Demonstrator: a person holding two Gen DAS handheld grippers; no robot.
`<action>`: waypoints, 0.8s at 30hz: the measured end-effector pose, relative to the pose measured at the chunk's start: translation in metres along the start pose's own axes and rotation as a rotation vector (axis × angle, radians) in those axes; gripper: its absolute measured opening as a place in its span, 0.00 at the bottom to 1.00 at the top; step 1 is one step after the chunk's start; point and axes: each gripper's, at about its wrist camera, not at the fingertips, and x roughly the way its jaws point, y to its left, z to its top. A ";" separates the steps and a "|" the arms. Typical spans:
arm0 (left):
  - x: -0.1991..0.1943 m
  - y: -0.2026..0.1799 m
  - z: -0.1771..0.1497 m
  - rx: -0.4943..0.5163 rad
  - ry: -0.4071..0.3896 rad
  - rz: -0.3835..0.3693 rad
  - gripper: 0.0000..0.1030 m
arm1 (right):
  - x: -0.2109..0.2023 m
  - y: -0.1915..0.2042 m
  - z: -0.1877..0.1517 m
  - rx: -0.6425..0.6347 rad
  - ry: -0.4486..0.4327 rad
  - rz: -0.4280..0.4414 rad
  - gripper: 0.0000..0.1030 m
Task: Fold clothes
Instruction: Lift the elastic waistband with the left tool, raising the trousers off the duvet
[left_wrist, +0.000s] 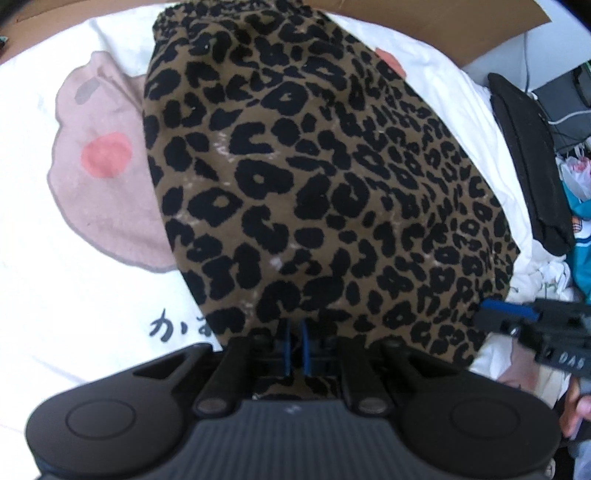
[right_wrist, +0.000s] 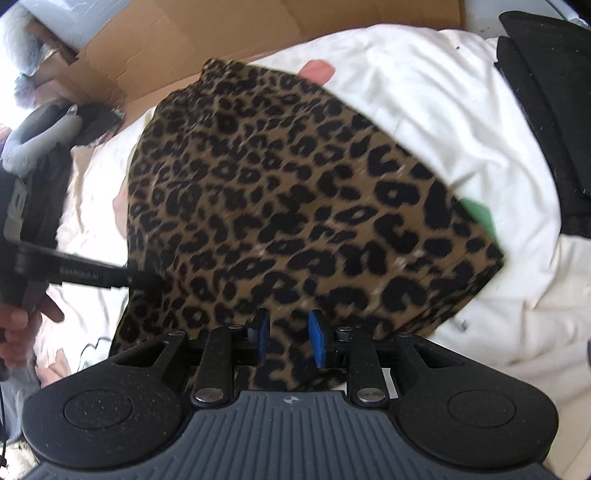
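Left gripper (left_wrist: 294, 343): blue pads nearly together, pinching the near hem of the leopard-print garment (left_wrist: 314, 177). Garment spreads away from both claws over a white sheet (left_wrist: 44, 277) printed with a pink cartoon shape (left_wrist: 107, 177); cardboard (right_wrist: 221, 40) behind it. Right gripper (right_wrist: 289, 338): blue pads set a little apart, near edge of the same cloth bunched between them; real grip or not, cannot tell. Black folded item (left_wrist: 532, 166) lies at the sheet's far right
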 end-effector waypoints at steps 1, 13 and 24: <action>-0.005 -0.002 -0.003 0.006 -0.006 -0.001 0.10 | -0.001 0.003 -0.003 -0.007 0.007 0.006 0.27; -0.067 0.003 -0.061 0.031 -0.105 0.053 0.35 | -0.025 0.025 -0.017 -0.080 -0.015 0.105 0.36; -0.066 0.018 -0.106 -0.035 -0.083 0.076 0.37 | -0.041 0.044 -0.025 -0.175 -0.048 0.144 0.37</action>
